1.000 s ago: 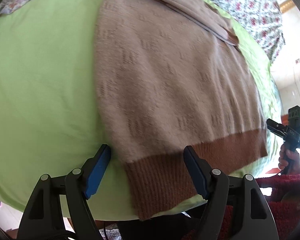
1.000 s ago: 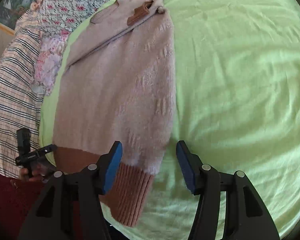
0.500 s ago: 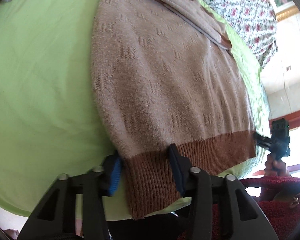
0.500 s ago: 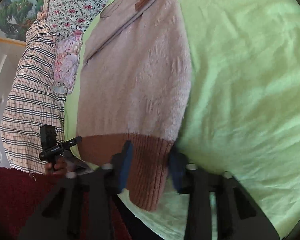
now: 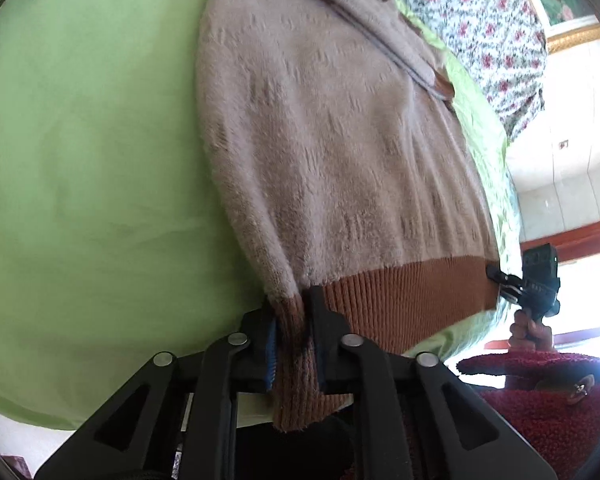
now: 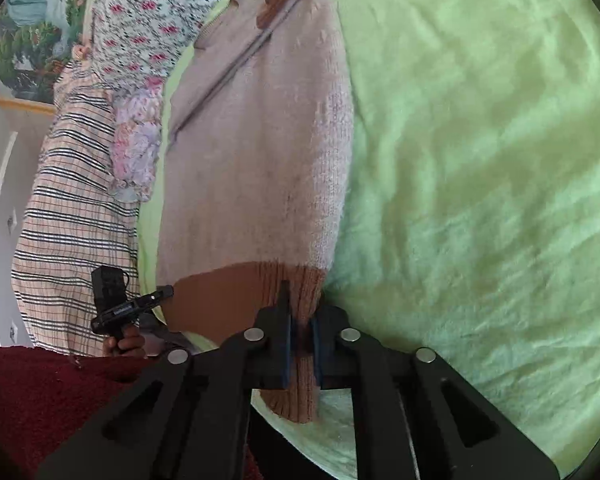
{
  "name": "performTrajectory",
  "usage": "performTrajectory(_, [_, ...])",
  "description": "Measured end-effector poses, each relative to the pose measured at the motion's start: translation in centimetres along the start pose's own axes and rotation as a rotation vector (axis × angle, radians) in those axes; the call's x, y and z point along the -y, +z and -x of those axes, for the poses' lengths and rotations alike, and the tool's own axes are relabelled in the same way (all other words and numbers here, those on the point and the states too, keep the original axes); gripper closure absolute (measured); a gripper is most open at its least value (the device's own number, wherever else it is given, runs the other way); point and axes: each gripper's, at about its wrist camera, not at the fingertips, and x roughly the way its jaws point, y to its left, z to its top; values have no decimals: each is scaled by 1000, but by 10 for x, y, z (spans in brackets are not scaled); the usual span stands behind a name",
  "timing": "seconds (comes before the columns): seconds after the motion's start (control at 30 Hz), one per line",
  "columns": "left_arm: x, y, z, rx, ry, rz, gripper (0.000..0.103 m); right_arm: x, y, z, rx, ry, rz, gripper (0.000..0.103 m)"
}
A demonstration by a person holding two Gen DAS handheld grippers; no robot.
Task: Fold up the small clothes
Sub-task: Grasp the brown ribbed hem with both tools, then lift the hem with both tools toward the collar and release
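Brown ribbed hem (image 5: 400, 300) is now pinched at both corners: your left gripper (image 5: 292, 344) and right gripper (image 6: 300, 340), open a second ago, have clamped it. The sweater (image 5: 320, 140) lies flat along the bed's (image 5: 80, 160) near edge, ready to lift and fold.

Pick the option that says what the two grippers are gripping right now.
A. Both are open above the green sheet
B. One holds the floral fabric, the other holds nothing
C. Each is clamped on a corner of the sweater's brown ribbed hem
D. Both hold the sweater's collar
C. The left gripper pinches the brown ribbed hem at one corner, and the right gripper pinches the other corner, while the sweater lies on the green sheet.
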Motion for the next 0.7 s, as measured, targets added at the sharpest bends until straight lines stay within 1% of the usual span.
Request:
performTrajectory(0.07, [5,2,-3,-1,11,-31,91,0,1,-3,-1,-7,19,91])
performTrajectory(0.1, [8,1,-3,6,19,-48,92,-2,0,-4,5,-11,23,94])
performTrajectory(0.13, [12,0,-3,14,28,-60,96,-2,0,-3,10,-5,22,95])
performTrajectory(0.2, [16,-2,5,39,28,-69,97,-2,-5,5,27,13,20,96])
performTrajectory(0.33, [8,-7,25,79,12,-23,98,4,-12,20,79,63,-1,96])
performTrajectory(0.37, [8,-6,31,95,4,-1,98,0,-10,23,93,84,0,96])
performTrajectory(0.43, [12,1,41,128,-13,8,98,-13,-3,28,125,127,18,96])
performTrajectory(0.5, [24,15,54,173,-26,-10,98,-29,13,37,176,166,47,96])
performTrajectory(0.53, [29,23,60,192,-32,-21,98,-36,20,39,193,170,62,96])
performTrajectory(0.57, [38,37,69,227,-42,-42,98,-45,31,43,216,171,87,96])
performTrajectory(0.67, [51,72,85,296,-57,-77,98,-67,66,51,283,174,142,96])
performTrajectory(0.7, [54,92,91,331,-67,-90,98,-72,78,53,303,173,152,96])
